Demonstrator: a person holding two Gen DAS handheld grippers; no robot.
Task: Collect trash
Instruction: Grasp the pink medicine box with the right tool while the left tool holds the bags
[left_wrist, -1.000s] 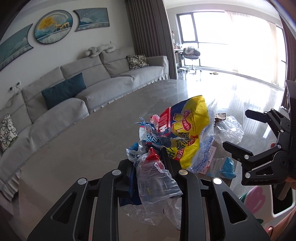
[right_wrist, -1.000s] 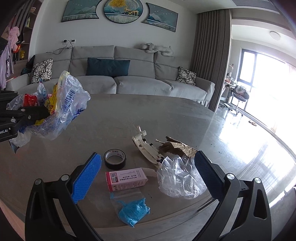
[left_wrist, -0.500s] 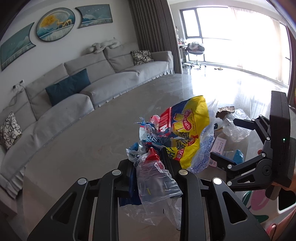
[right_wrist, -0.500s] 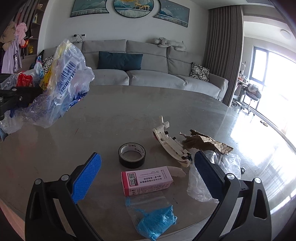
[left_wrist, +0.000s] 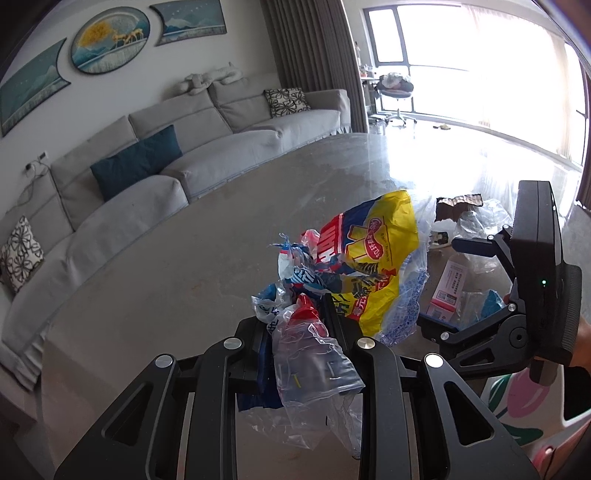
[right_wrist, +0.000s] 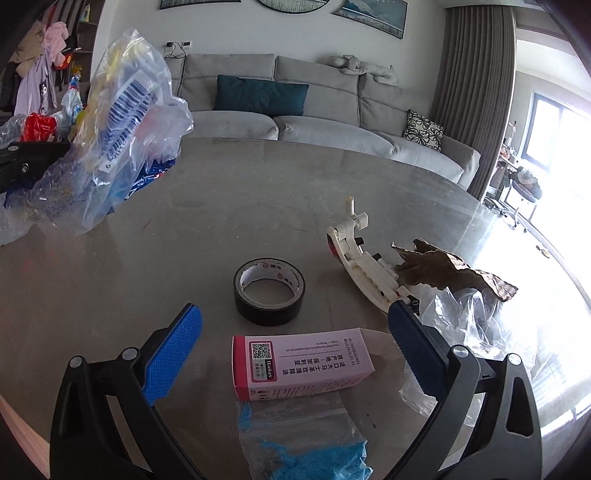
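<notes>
I see the grey tabletop (right_wrist: 184, 258) with the remaining trash spread on it. My left gripper (left_wrist: 295, 328) is clenched on a bundle of wrappers (left_wrist: 369, 266), holding it above the tabletop, to the left of the other things. My right gripper (right_wrist: 291, 332) is released, its blue pads wide apart. The pink box (right_wrist: 301, 363) lies directly in front of it, between the two pads, with its long axis going across from pad to pad. So I judge the right gripper is the nearer one, but it should turn or grasp the short side. A tape roll (right_wrist: 269, 291) sits just behind the box.
</notes>
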